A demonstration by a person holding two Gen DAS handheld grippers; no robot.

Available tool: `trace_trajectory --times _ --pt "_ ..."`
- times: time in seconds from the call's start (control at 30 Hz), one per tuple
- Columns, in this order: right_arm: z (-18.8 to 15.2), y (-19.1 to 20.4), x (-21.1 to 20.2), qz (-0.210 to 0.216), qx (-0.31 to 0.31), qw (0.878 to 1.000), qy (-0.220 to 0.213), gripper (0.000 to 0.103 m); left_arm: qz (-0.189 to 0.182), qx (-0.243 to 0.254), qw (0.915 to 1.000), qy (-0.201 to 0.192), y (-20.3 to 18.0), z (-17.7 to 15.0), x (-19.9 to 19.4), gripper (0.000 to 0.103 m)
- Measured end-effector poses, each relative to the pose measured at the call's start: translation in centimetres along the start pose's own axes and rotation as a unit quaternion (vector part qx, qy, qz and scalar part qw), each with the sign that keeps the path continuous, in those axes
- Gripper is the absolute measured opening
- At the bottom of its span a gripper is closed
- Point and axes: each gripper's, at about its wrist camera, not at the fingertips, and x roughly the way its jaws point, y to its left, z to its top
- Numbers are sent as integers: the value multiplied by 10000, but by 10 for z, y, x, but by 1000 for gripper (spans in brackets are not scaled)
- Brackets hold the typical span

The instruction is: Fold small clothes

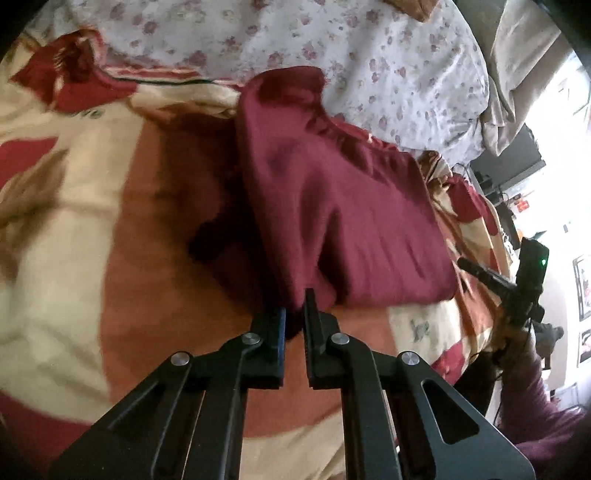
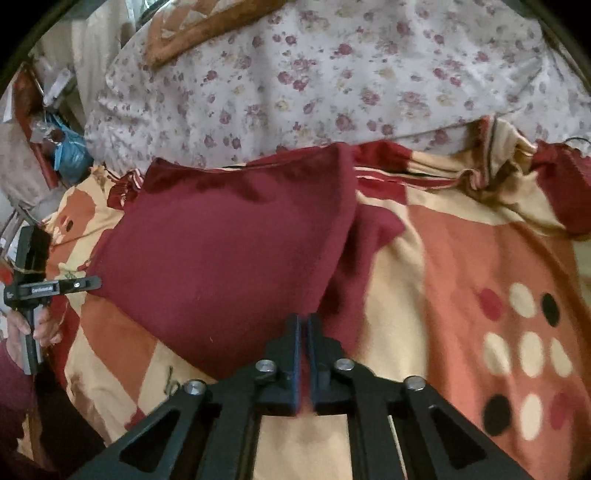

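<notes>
A dark red garment [image 1: 343, 199] lies on a patterned bedspread [image 1: 74, 236]. My left gripper [image 1: 294, 306] is shut on its near left edge and holds that edge lifted, so the cloth drapes from the jaws and casts a shadow below. In the right wrist view the same garment [image 2: 229, 243] lies spread to the left of centre. My right gripper [image 2: 303, 321] is shut on the garment's near right corner, red cloth showing between the jaws. The left gripper [image 2: 88, 282] shows at the far left of that view, the right gripper [image 1: 469, 264] at the right edge of the left wrist view.
A white floral sheet [image 2: 332, 81] covers the back of the bed. An orange-brown cushion [image 2: 207, 26] lies on it. The bedspread has red, orange and cream blocks and dots [image 2: 524, 350]. Cluttered furniture [image 2: 55, 140] stands beyond the bed's left edge.
</notes>
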Motion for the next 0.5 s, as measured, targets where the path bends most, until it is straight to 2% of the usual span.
trace_trajectory --times 0.07,0.13,0.23,0.27,0.33,0.37,0.43,0.5 --pt "-8 -10 6 -115 83 9998 160 0 71 -108 9999 94 13 -11 7 7" --pt "-16 -23 17 -144 334 9987 345 0 -95 -292 9995 6 19 -13 5 6" --pt "-13 -31 1 49 717 9974 35 1 -139 -268 9995 -96 13 -3 -7 7" --pt "-7 -30 -7 74 746 9971 -111 5 -88 -232 9996 -151 10 2 -12 8" --pt "9 -19 -15 -86 488 9984 -277 36 72 -46 9994 -342 -2 15 -24 9" --pt "16 -13 -15 -198 361 9986 -343 57 152 50 9988 -452 -8 21 -28 11" --pt "32 2 -7 -308 36 9982 -519 60 288 162 9975 -620 -18 34 -32 37" --pt "50 16 15 -418 -157 9983 -380 60 410 199 9956 -823 -27 51 -29 51"
